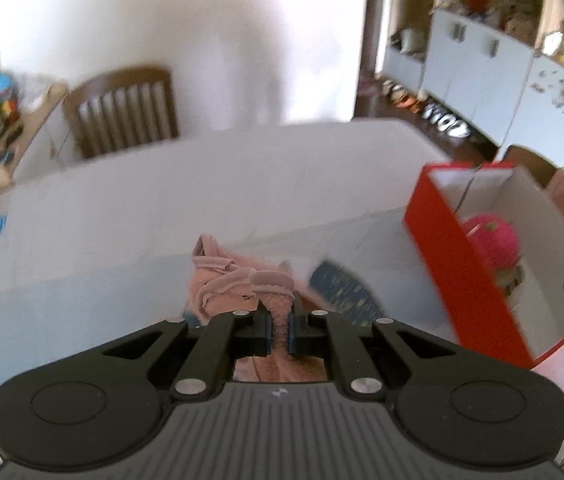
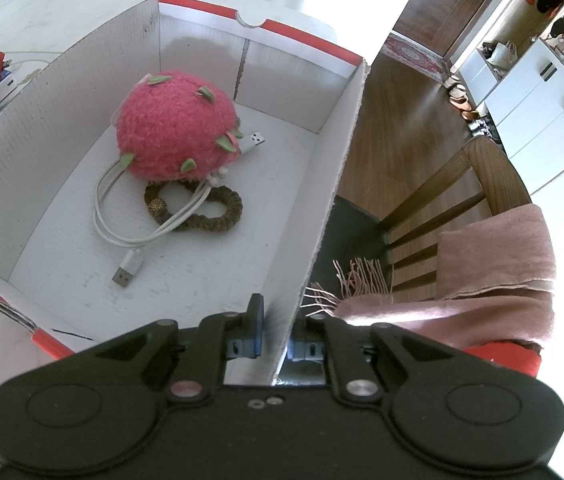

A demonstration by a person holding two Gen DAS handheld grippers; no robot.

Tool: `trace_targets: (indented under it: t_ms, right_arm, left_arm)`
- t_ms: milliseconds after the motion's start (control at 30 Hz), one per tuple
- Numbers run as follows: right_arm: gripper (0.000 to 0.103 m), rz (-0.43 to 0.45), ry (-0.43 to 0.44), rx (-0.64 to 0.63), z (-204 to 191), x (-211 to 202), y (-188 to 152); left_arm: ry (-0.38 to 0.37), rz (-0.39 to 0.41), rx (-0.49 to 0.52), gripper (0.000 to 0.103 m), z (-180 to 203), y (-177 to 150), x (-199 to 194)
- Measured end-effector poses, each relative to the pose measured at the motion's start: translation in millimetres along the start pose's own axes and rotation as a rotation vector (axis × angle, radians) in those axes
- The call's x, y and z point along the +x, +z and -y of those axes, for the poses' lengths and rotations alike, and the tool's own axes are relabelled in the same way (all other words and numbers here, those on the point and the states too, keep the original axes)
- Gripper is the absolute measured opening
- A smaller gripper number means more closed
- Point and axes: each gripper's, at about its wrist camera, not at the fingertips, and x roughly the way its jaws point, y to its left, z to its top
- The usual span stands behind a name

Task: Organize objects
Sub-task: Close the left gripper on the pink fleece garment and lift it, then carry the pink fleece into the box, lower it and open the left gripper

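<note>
Our left gripper clamps a pink knitted garment above the white table; our right gripper pinches the red box wall at three o'clock.

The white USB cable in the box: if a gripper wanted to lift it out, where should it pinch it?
Probably the bare loop of the white cable, at the left of the box floor, coming straight down from above. There the strands lie flat and clear. Further along, the cable runs under the pink plush fruit and across the woven ring, which would crowd the fingers.
</note>
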Motion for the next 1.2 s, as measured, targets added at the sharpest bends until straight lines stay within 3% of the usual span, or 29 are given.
trace_targets:
  t_ms: [200, 667, 933, 1200]
  right_arm:
    - [0.009, 0.001, -0.001, 0.000, 0, 0, 0]
    - [0.009, 0.002, -0.003, -0.002, -1, 0, 0]
    - [0.009, 0.004, -0.004, -0.003, -1, 0, -1]
    - [0.009, 0.007, -0.002, -0.001, -1, -1, -1]
  left_arm:
    - [-0.079, 0.091, 0.105, 0.006, 31, 39, -27]
    - [-0.281, 0.211, 0.303, 0.006, 119, 105, -58]
    - [-0.395, 0.210, 0.399, 0.006, 181, 114, -51]
    - [-0.459, 0.137, 0.478, 0.006, 238, 97, -13]
